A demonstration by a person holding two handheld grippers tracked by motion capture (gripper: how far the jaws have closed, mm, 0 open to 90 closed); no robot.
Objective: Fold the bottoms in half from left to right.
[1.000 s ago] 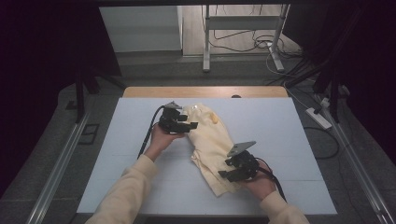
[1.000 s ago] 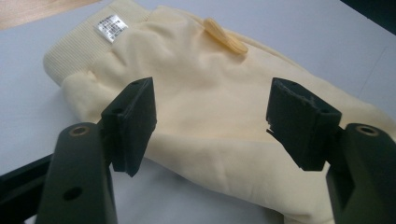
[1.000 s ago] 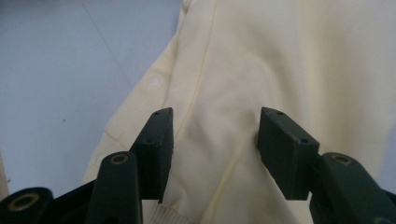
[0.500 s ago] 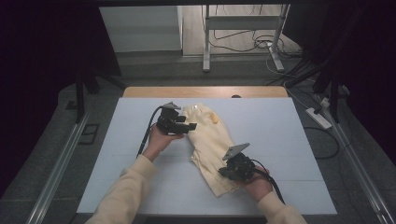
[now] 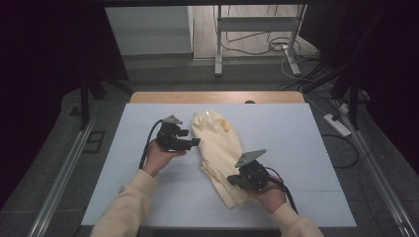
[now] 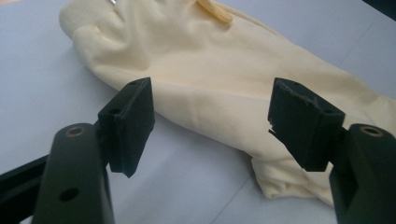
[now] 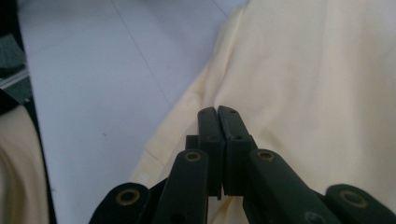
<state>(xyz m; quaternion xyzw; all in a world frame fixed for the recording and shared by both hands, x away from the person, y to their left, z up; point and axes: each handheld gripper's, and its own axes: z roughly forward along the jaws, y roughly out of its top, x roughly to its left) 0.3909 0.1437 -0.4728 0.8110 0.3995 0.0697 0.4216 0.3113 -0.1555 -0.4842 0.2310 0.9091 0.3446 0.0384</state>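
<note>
Garment (image 5: 217, 145): pale yellow cloth, soft, matt, ribbed knit at one edge. Counter (image 5: 306, 148): smooth, matt, pale blue-white surface; wood strip along far edge. Left gripper (image 6: 210, 121) fingers (image 6: 128, 123): black, matt, rubbery pads, chipped edges; brass-coloured metal rivets.

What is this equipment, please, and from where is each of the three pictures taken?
A person sits at a table and holds a two-jaw tool in each hand. The high view looks down from above. The other two come from cameras riding on the tools, looking along their black jaws. A pale yellow garment lies bunched on the table. The left hand-held gripper is open beside the cloth, touching nothing. The right hand-held gripper has just closed its jaws at the garment's edge; whether cloth is pinched between them, I cannot tell.
</note>
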